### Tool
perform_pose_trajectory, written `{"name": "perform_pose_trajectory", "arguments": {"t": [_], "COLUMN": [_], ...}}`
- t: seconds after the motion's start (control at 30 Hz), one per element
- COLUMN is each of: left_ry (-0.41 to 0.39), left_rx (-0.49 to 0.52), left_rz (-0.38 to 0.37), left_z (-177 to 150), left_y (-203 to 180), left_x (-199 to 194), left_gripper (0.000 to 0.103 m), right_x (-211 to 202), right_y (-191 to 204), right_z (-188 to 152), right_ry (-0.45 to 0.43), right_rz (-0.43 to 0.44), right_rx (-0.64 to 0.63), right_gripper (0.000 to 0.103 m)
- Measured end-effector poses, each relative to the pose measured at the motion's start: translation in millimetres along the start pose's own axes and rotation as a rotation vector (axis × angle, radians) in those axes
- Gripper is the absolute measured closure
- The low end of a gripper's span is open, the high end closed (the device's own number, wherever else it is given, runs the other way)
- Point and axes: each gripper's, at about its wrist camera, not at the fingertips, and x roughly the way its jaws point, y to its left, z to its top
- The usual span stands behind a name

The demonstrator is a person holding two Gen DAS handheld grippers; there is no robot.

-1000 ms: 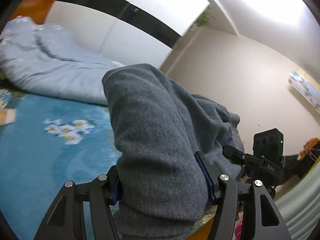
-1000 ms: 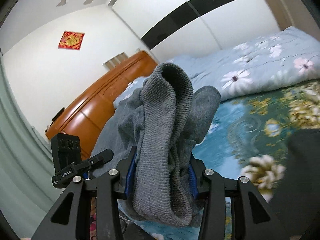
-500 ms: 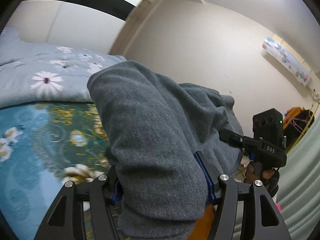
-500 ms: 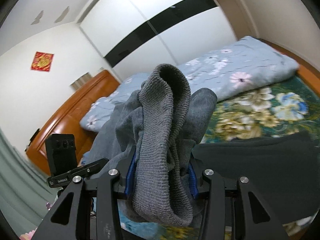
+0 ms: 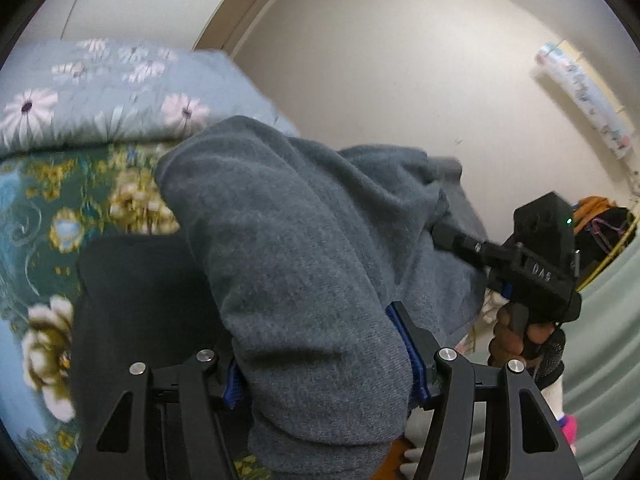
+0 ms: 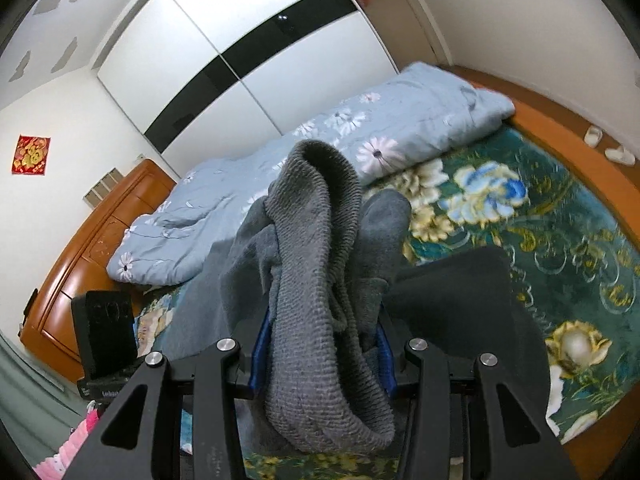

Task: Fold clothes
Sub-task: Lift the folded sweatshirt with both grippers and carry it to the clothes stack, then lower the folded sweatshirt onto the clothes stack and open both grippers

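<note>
A grey knit garment (image 5: 304, 264) hangs between both grippers above the bed. My left gripper (image 5: 326, 364) is shut on a thick fold of it. My right gripper (image 6: 320, 354) is shut on its ribbed hem (image 6: 320, 240), which bunches up over the jaws. The right gripper also shows in the left wrist view (image 5: 536, 272), held by a hand at the far side of the garment. The left gripper's body shows in the right wrist view (image 6: 106, 336). A dark garment (image 6: 472, 320) lies flat on the bed below; it also shows in the left wrist view (image 5: 136, 304).
The bed has a teal floral sheet (image 6: 560, 240) and a light blue flowered quilt (image 6: 320, 140) rolled along its far side. A wooden headboard (image 6: 80, 248) is at left and a white wardrobe (image 6: 248, 32) behind. Pink fabric (image 6: 68, 452) lies low at left.
Both grippers have swung with the grey garment toward the foot end of the bed. The dark garment has come into view beneath. The grips have not changed.
</note>
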Motion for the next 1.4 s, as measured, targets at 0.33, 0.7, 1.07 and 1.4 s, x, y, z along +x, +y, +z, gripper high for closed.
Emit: {"name": "perform_pose_trajectory", "arguments": {"t": [0.33,0.7,1.07,1.4], "left_ry": [0.035,-0.028,-0.111,-0.007], "left_rx": [0.043,0.187,0.284,0.398], "left_rz": [0.108,0.159,0.176,0.238], "left_z": [-22.7,-9.4,-7.4,-35.9], "left_y": [24.9,12.1,-8.7,-15.7], "left_x": [20.0,-41.9,-48.6,-6.6], "left_gripper": [0.035,0.034,0.034,0.034], "right_x": [40.4,12.8,-35.7,49.6], "right_y": [-49.2,-36.1,34.2,54.8], "right_z": [-29.4,-39.8,-17.4,-8.8], "right_ry": [0.041,-0.008,-0.174,-0.002], "right_rz": [0.010,-0.054,-0.133,-0.292], "right_rx": [0.119,0.086,-0.120,-0.236], "right_gripper": [0.053,0.045,0.045,0.045]}}
